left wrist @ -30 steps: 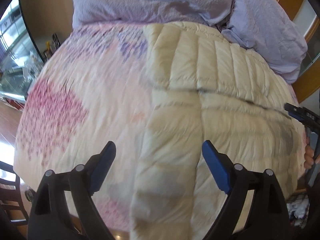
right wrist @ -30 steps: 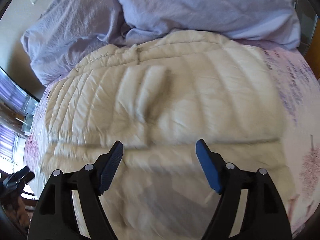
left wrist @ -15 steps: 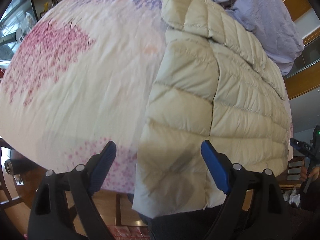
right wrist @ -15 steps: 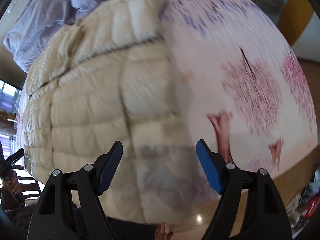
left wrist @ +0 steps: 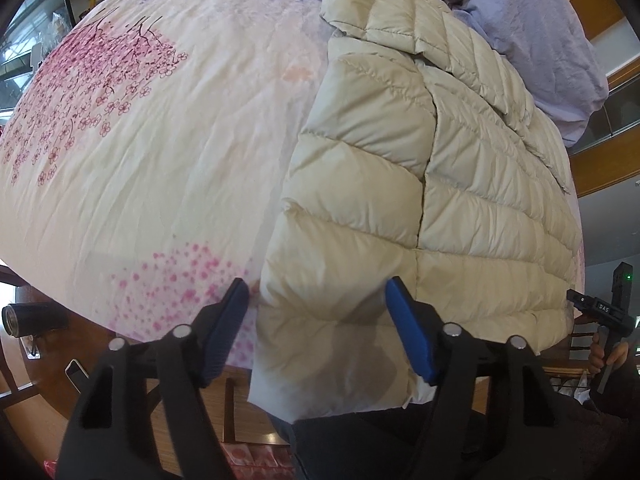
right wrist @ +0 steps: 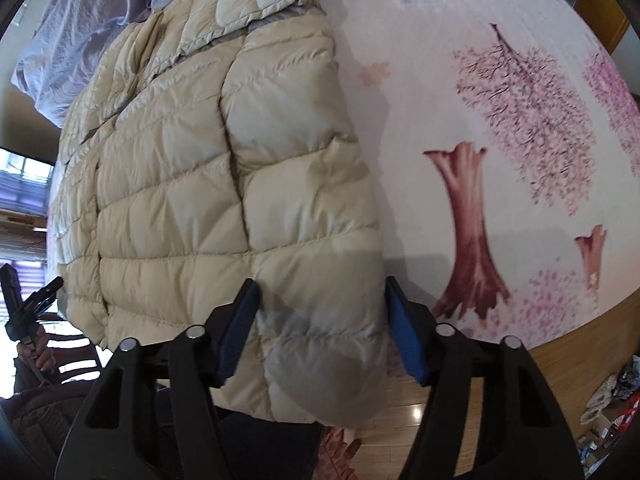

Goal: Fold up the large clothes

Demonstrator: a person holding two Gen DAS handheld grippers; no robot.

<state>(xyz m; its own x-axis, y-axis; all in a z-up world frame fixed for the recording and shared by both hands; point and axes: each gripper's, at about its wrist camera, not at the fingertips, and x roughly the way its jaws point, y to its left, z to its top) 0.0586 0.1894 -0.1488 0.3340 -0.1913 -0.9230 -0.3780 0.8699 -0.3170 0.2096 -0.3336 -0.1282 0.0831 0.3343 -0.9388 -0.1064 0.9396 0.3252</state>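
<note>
Since 0.5 s ago, the jaws of both grippers are seen narrowed from a wide spread, and the cream puffer jacket (left wrist: pixel 420 184) is brought closer to each camera, its lower corners now lying between the blue pads. The jacket is laid flat on the blossom-printed bedspread (left wrist: pixel 152 152), with its hem hanging over the near edge of the bedspread. The left gripper (left wrist: pixel 318 320) is positioned at the jacket's left hem corner; its jaws are half spread, with the quilted corner bulging between the pads, and whether the fabric is actually pinched cannot be told. The right gripper (right wrist: pixel 320 316) is placed at the jacket's opposite hem corner in the same way, its jaws half spread on either side of the padded edge, and a firm grip cannot be confirmed. A crumpled lavender sheet (left wrist: pixel 552 40) is piled at the far end of the jacket, touching its collar area. Beyond the jacket's right edge, a printed brown tree trunk (right wrist: pixel 468 236) is seen on the bedspread. Wooden floor (right wrist: pixel 460 408) is visible below the jacket's hanging hem.
</note>
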